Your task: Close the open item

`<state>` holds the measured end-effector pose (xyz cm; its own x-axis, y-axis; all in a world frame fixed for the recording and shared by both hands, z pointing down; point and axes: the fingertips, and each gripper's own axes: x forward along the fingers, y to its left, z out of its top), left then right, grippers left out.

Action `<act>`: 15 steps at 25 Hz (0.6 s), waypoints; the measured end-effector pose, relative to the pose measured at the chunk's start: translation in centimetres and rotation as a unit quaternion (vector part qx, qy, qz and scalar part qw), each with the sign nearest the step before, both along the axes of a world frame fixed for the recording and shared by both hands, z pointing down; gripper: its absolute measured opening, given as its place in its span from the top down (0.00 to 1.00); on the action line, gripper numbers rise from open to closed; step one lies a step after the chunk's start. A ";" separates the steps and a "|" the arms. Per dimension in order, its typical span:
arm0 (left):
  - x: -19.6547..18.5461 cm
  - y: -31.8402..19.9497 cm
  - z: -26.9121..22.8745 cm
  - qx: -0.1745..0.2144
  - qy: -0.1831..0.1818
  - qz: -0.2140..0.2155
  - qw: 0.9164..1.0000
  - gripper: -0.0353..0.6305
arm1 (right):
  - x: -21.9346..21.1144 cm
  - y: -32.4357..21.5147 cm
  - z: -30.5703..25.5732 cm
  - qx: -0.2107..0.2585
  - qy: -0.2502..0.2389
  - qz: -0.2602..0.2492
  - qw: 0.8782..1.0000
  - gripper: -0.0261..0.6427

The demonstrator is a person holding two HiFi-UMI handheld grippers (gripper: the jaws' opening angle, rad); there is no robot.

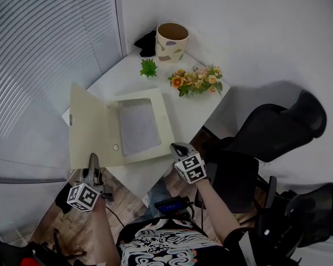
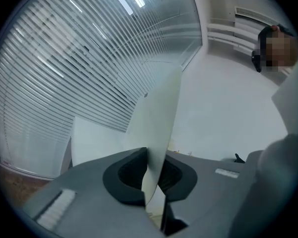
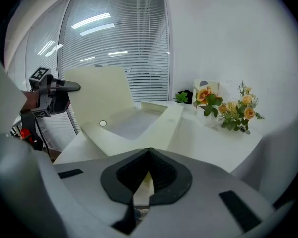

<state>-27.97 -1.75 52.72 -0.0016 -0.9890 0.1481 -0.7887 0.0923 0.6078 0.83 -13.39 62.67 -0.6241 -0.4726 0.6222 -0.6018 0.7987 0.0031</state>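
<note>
A cream file box point(image 1: 137, 127) lies open on the white table point(image 1: 195, 111). Its lid point(image 1: 87, 127) stands raised at the left, with a round snap on the front flap point(image 1: 115, 147). My left gripper point(image 1: 92, 159) is at the lid's lower edge. In the left gripper view the lid point(image 2: 160, 110) runs edge-on between the jaws of the left gripper point(image 2: 152, 176), which are shut on it. My right gripper point(image 1: 178, 147) sits at the box's near right corner. Its jaws point(image 3: 149, 153) are shut, and whether they touch the box point(image 3: 139, 124) I cannot tell.
At the table's far end stand a patterned pot point(image 1: 172, 41), a small green plant point(image 1: 149, 67) and a bunch of flowers point(image 1: 197, 80). Window blinds point(image 1: 41, 49) run along the left. Black office chairs point(image 1: 277, 127) stand to the right of the table.
</note>
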 end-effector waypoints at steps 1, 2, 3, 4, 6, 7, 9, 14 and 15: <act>0.2 -0.1 -0.1 0.001 -0.002 0.004 1.000 0.92 | 0.0 0.0 0.0 0.000 0.000 0.000 1.000 0.96; 0.4 -0.2 -0.2 0.001 -0.005 0.008 1.000 0.92 | 0.0 0.1 0.1 0.000 0.001 -0.001 1.000 0.96; 0.7 -0.3 -0.3 0.001 -0.008 0.013 1.000 0.92 | 0.0 0.0 0.1 -0.001 0.001 -0.001 1.000 0.96; 0.9 -0.4 -0.4 0.002 -0.012 0.019 1.000 0.92 | 0.0 0.0 0.1 -0.001 0.000 -0.001 1.000 0.96; 1.5 -0.7 -0.7 0.003 -0.019 0.030 0.999 0.92 | 0.0 0.0 0.0 0.000 0.000 -0.001 1.000 0.96; 1.8 -0.8 -0.8 0.004 -0.023 0.036 0.999 0.92 | 0.0 0.0 0.0 0.000 0.000 -0.001 1.000 0.96; 2.4 -1.0 -1.0 0.007 -0.028 0.047 0.998 0.91 | 0.0 0.1 0.0 0.000 0.000 0.000 1.000 0.96; 3.9 -1.6 -1.6 0.014 -0.036 0.076 0.996 0.91 | 0.0 0.2 0.0 -0.001 0.002 0.001 1.000 0.96; 4.1 -1.8 -1.7 0.015 -0.037 0.080 0.996 0.91 | 0.0 0.1 0.0 -0.001 0.003 0.001 1.000 0.96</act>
<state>-23.83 -3.52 51.04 0.1472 -0.9812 0.1246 -0.8341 -0.0554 0.5488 0.82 -13.25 62.65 -0.6199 -0.4733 0.6259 -0.6035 0.7973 0.0052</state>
